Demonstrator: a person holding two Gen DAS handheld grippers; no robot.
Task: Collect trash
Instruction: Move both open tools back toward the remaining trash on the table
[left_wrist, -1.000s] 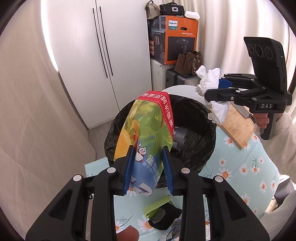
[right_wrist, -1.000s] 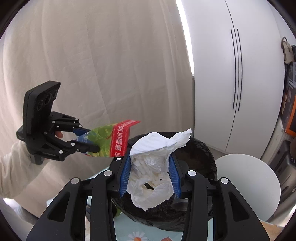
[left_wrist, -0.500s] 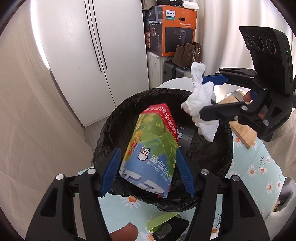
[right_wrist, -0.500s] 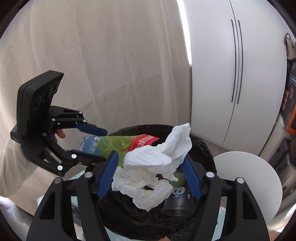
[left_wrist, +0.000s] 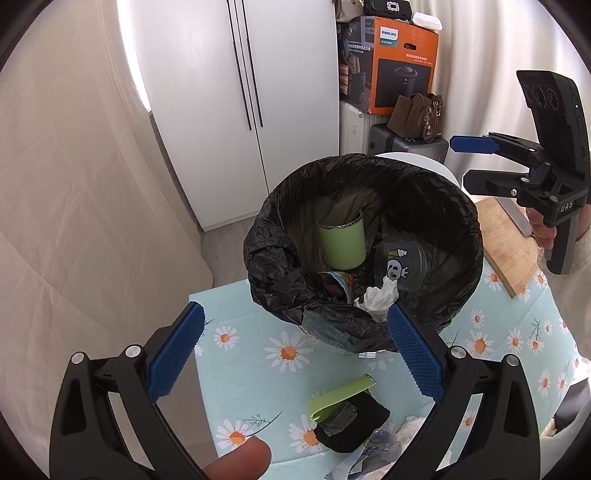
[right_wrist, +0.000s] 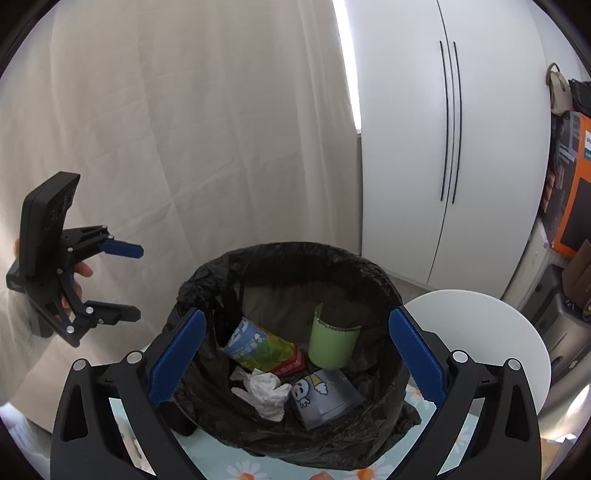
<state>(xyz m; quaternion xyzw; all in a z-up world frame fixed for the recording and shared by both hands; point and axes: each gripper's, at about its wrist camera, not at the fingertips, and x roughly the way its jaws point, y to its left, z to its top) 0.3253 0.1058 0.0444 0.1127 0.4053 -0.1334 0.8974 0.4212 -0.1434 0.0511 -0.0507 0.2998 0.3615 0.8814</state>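
Lined bin (right_wrist: 295, 258) on daisy cloth (left_wrist: 258, 350), below and ahead of both grippers; left gripper (left_wrist: 295, 343) and right gripper (right_wrist: 295, 350) just sprung wide, nothing between jaws; snack bag (right_wrist: 264, 349) and tissue (right_wrist: 267, 395) lying inside bin, touching

1. The bin (left_wrist: 364, 236) stands on the table (left_wrist: 258, 354), near its far edge.
2. In the bin, the cup (right_wrist: 333, 345) stands at the back; the snack bag (right_wrist: 264, 350) lies to its left in the right wrist view, with the tissue (right_wrist: 266, 393) in front of it.
3. A pouch (right_wrist: 327, 398) lies right of the tissue.
4. Scraps (left_wrist: 347, 417), seemingly wrappers, lie on the table before the bin.
5. A cutting board (left_wrist: 511, 251) lies right of the bin in the left wrist view.
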